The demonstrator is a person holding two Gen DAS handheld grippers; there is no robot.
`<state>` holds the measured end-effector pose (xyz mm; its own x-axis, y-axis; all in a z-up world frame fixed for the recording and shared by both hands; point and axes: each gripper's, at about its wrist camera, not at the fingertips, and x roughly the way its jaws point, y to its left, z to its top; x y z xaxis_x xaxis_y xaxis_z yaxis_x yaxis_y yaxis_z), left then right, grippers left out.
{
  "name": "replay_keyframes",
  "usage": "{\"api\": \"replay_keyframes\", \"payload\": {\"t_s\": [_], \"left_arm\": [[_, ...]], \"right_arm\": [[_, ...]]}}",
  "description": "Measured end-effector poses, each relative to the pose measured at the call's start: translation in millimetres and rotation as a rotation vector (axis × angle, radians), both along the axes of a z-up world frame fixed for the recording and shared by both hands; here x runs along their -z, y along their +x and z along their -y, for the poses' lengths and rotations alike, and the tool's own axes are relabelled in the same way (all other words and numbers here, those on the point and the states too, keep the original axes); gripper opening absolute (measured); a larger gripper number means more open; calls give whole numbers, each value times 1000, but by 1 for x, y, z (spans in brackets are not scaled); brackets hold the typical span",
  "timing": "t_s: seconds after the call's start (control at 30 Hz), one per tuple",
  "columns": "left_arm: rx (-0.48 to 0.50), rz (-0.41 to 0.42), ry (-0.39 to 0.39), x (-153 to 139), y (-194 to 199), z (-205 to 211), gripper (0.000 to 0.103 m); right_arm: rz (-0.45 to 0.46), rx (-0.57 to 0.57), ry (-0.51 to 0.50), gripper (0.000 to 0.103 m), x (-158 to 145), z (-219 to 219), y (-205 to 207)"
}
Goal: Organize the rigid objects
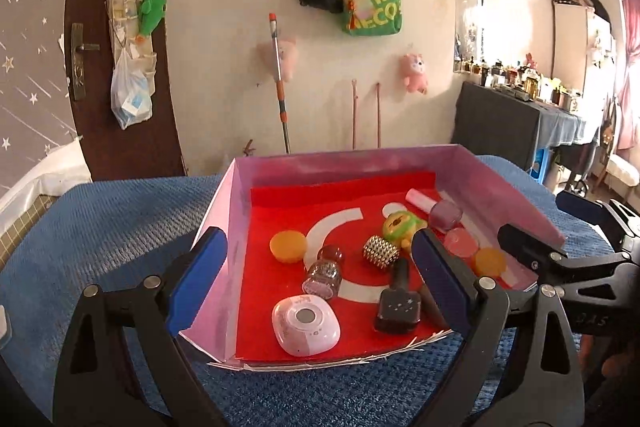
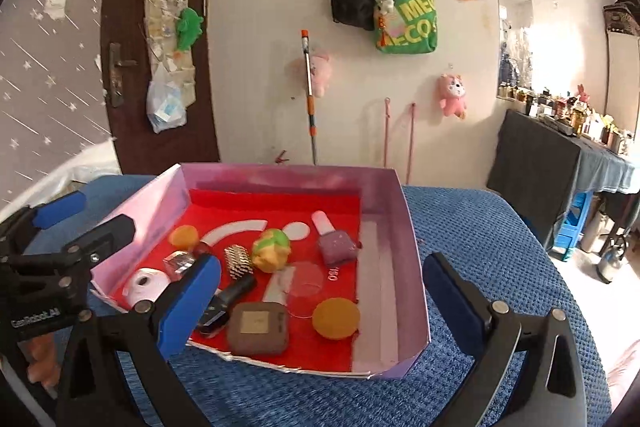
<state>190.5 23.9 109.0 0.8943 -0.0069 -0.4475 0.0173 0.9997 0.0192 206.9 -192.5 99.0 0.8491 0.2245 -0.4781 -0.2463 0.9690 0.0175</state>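
A blue knitted cloth [image 2: 480, 247] is spread under a thin pink cardboard box [image 1: 224, 211], easily shoved or buckled by descending tongs. Left tongs [image 1: 316, 287] and right tongs [image 2: 320, 299] are spread wide, empty. Inside lie glossy nail polish bottles [image 1: 400, 303], round orange caps [image 1: 287, 246], prone to rolling.

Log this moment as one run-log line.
stage: approach | left hand-held gripper: open, empty | right hand-held gripper: open, empty | items: all in box | box: on blue cloth

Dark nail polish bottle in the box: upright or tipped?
Tipped. The dark nail polish bottle lies flat on the box's red liner, black cap pointing toward the back.
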Motion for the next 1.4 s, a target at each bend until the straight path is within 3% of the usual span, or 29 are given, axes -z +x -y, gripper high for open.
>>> {"api": "replay_keyframes", "payload": {"t_s": [0.6, 1.4], "left_arm": [[-16, -124, -39, 34, 27, -12, 95], [-17, -133, -29, 34, 31, -9, 95]], "right_arm": [[-25, 37, -32, 103, 24, -2, 17], [-18, 59, -67, 103, 26, -7, 18]]}}
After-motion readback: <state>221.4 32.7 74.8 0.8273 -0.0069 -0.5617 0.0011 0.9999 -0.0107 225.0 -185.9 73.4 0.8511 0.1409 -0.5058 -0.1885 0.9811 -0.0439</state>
